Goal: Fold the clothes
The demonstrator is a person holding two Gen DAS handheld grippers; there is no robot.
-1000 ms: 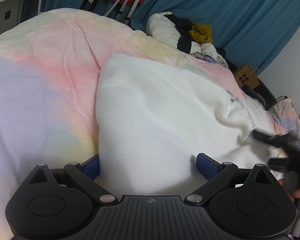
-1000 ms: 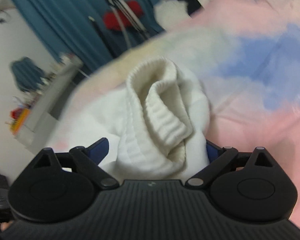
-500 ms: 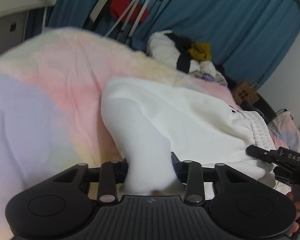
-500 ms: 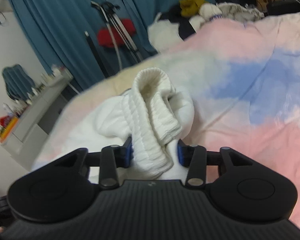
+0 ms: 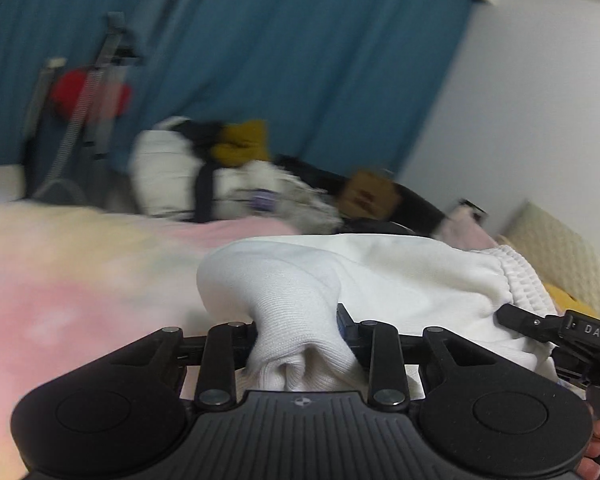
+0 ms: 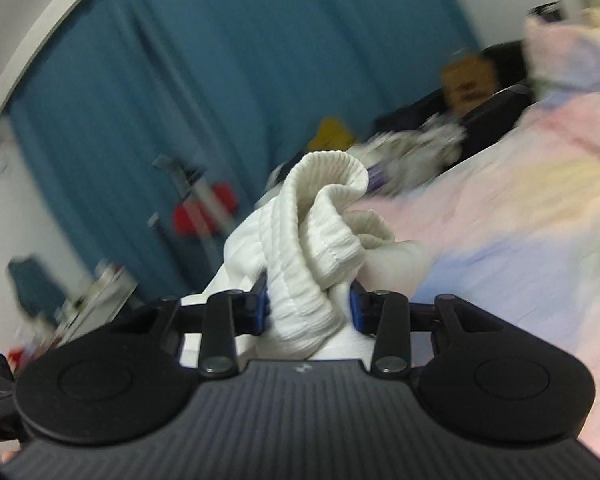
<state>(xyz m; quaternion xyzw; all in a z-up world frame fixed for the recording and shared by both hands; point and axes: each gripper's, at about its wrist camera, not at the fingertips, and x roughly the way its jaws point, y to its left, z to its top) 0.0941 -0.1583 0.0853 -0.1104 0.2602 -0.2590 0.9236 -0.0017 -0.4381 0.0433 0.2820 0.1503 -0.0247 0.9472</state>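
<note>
- The left gripper [image 5: 300, 340] is pinched on a plain corner of the white garment [image 5: 400, 276], just above the pastel bedspread [image 5: 80, 280].
- The garment's long axis runs rightward from that corner to its ribbed hem [image 6: 320, 240].
- The right gripper [image 6: 308, 308] is clamped on that hem, also above the bedspread, so both ends are equally in hand.

The garment [image 5: 380, 276] lies on the bed cover [image 5: 80, 272], one bunch of it between the left gripper [image 5: 298, 332] fingers, its ribbed band [image 6: 320, 240] between the right gripper [image 6: 308, 304] fingers; behind the bed sits a clothes heap [image 5: 220, 172], the curtain [image 5: 280, 60] behind that
</note>
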